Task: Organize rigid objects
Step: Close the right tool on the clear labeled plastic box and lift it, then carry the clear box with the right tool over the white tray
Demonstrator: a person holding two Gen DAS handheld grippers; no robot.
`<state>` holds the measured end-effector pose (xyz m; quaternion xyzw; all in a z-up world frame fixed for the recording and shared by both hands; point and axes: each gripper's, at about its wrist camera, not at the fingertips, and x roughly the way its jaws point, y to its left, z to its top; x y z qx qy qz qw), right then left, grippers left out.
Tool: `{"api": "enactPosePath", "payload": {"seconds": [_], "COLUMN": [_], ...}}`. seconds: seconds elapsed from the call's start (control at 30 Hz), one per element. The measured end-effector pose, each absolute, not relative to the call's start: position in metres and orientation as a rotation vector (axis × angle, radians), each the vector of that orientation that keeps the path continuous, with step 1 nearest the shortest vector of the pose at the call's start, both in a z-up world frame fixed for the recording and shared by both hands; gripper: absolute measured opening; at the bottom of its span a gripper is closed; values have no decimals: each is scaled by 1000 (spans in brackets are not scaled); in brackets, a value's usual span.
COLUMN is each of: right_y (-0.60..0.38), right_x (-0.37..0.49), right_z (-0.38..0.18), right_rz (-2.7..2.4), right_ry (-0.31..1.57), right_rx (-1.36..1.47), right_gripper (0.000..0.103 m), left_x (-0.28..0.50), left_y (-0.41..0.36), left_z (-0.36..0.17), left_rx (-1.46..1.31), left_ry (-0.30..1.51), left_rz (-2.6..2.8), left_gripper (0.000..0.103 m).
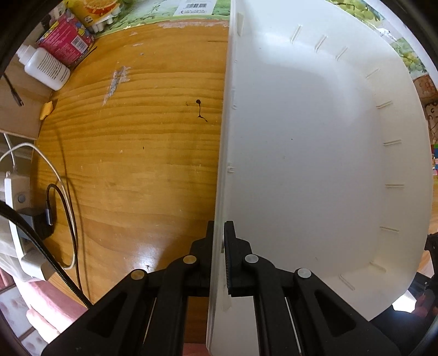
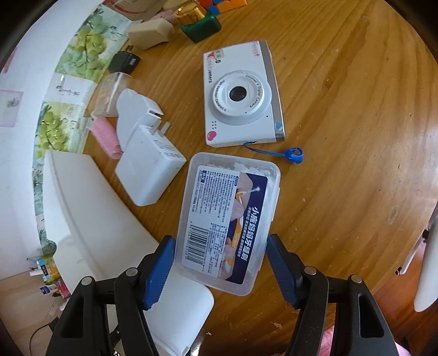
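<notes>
While your left gripper pinches the rim of the white plastic bin, one finger outside the wall and one inside, your right gripper stands spread around the clear floss-pick box. Entries follow, each placed against the floss-pick box unless noted.

Floss-pick box: clear lidded case, blue and white label with barcode facing up, lying flat on the wooden table. Its near end sits between your blue finger pads; the left pad is at the box's edge, the right pad stands just beside it. Firm contact cannot be told.

White toy digital camera: just beyond the box, lens up, with a blue wrist strap trailing from its near corner.

White wall charger: just left of the box, prongs pointing away from you; a second white adapter lies touching its far end.

Pink ribbed roll: further left, beside the charger.

Black adapter, beige block, green holder with gold cap: well beyond, at the table's far edge.

White bin wall: left and near, its corner reaching under your left finger.

Left wrist view, beside the bin: bare table, a white bottle, a red package, cables.
</notes>
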<state>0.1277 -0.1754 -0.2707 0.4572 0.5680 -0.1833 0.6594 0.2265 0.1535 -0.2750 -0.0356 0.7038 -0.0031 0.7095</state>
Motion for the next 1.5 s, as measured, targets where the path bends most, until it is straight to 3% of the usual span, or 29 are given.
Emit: {"api": "enactPosePath", "payload": {"seconds": [0.33, 0.37, 0.43, 0.73, 1.2, 1.23, 1.33, 1.5], "right_y": [-175, -173, -170, -165, -178, -178, -178, -177], "right_x": [112, 111, 110, 115, 115, 115, 117, 121], "right_z": [-232, -227, -217, -204, -235, -238, -242, -235], "right_rz": [-316, -300, -269, -235, -252, -252, -221, -182], "right_ry": [1137, 1115, 1068, 1024, 1149, 1163, 1171, 1152], "right_rx": [957, 940, 915, 855, 972, 973, 999, 984], "right_gripper": [67, 64, 37, 35, 37, 34, 6, 6], "left_x": [201, 198, 195, 177, 167, 167, 164, 164], "left_y": [181, 183, 183, 195, 175, 177, 178, 183], "left_z": [-262, -262, -261, -256, -230, -231, -232, -231], "left_rx": [-138, -145, -148, -156, -169, -171, -175, -183], "left_ry": [1490, 1482, 1471, 1458, 1451, 1451, 1452, 1455], "left_rz": [15, 17, 24, 27, 72, 74, 83, 97], "left_gripper": [5, 5, 5, 5, 8, 8, 9, 9]}}
